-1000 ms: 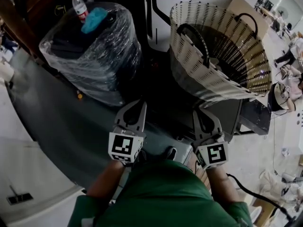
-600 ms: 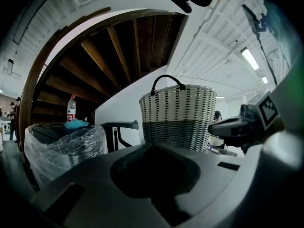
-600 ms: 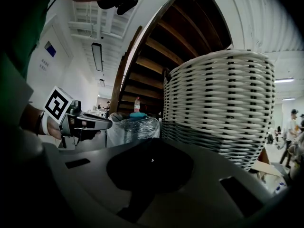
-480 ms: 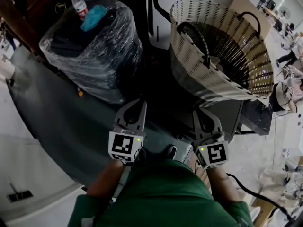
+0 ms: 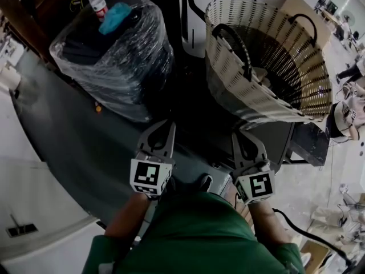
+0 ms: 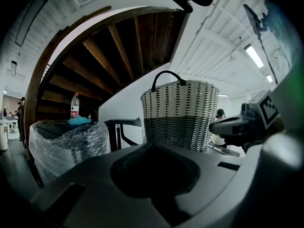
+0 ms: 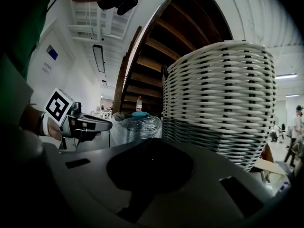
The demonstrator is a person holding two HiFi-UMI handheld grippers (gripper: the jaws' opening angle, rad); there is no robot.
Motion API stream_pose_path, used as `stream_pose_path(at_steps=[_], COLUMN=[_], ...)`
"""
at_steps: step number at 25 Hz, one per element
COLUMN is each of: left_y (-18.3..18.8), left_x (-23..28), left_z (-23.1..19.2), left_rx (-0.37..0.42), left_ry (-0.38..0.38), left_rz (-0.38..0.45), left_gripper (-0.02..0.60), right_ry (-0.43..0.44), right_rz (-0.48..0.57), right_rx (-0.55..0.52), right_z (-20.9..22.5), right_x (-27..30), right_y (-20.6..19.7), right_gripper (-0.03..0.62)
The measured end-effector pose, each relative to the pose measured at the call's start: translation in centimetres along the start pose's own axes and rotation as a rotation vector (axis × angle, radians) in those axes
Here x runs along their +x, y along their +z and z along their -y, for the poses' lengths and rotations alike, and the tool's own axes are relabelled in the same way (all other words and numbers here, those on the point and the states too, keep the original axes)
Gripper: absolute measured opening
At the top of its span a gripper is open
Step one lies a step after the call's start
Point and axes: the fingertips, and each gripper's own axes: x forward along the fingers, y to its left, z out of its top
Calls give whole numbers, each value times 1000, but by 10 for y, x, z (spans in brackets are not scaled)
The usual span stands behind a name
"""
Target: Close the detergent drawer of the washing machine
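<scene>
No washing machine or detergent drawer can be made out in any view. In the head view my left gripper (image 5: 155,125) and right gripper (image 5: 243,135) are held side by side in front of a green-shirted torso, pointing away over a dark floor. Both are shut with nothing between the jaws; the tips meet in the left gripper view (image 6: 153,145) and in the right gripper view (image 7: 151,140). Each gripper also shows in the other's camera: the right gripper (image 6: 237,125) and the left gripper (image 7: 85,122).
A tall white woven basket (image 5: 268,56) with black handles stands on a dark stand (image 5: 302,141) ahead right. A plastic-wrapped bundle (image 5: 114,61) ahead left carries a bottle (image 5: 96,1) and a blue cloth (image 5: 114,10). A wooden staircase underside (image 6: 118,46) rises behind. A white surface (image 5: 34,210) lies lower left.
Both grippers stay in nearly the same place and remain shut. Only the head view has shifted slightly.
</scene>
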Motion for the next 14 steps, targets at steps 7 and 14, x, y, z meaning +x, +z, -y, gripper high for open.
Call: stream_pose_path(at_steps=[7,14], left_y=[-6,-17], left_x=[2,9], left_z=[6,16], left_rx=[-19,-28], left_ry=[33,63], left_rz=[-9,-23], left_gripper=[29,29], right_ry=[38,75], right_rz=[-14,-11], right_rx=[4,4], right_z=[4,14], right_x=[-1,-1], right_y=[-8,-16], right_gripper=[23,23])
